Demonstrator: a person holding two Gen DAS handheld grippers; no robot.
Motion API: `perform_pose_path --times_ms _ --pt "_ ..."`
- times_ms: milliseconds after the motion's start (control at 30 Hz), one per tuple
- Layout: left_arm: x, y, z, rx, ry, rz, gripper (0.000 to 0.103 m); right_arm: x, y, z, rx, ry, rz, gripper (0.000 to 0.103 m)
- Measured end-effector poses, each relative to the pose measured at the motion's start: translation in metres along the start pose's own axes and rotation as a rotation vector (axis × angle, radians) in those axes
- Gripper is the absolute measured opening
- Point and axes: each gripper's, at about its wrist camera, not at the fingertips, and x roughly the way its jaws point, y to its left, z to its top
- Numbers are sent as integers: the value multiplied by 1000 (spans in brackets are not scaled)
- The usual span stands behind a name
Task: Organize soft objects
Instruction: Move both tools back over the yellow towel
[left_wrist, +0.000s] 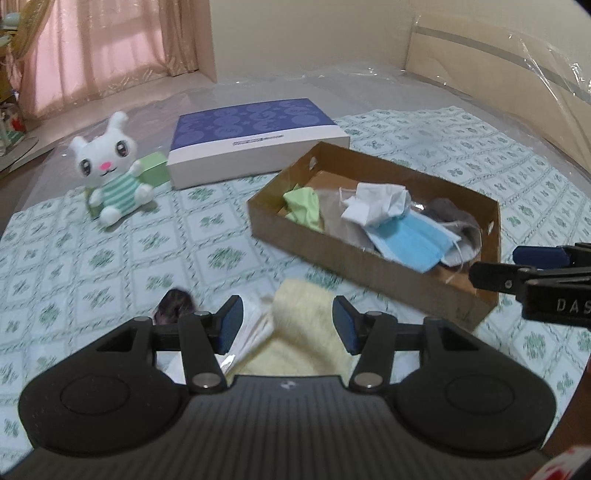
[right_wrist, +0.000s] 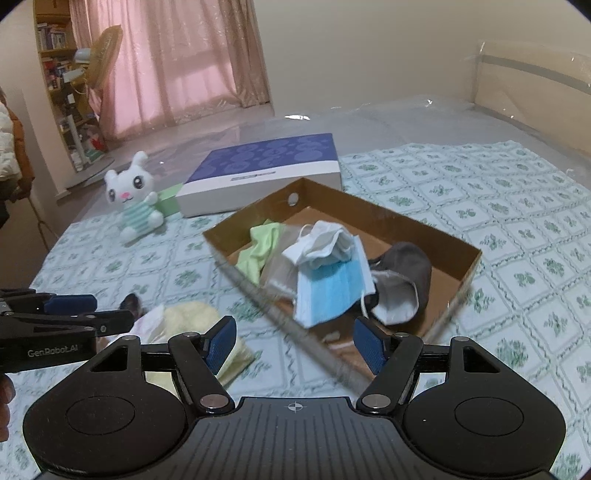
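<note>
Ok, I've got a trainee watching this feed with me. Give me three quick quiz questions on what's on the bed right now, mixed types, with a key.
1. True or false: the blue face mask lies inside the cardboard tray.
2. Which sits right beside the plush rabbit? A) green box B) grey cloth C) yellow towel
3. Fill in: the jaws of the left gripper stand ____ above the yellow towel.

Key: 1 true; 2 A; 3 open.
</note>
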Motion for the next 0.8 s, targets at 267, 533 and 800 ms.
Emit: perform_pose_path --times_ms 267,533,800 --pt "-46 13 -32 -31 -11 35 52 -28 13 -26 3 6 48 70" --pt "-84 22 -63 -74 -18 65 59 -45 27 -47 -7 21 95 70" --pt "-111 29 -90 -96 -15 89 60 -52 41 -61 -25 38 138 70"
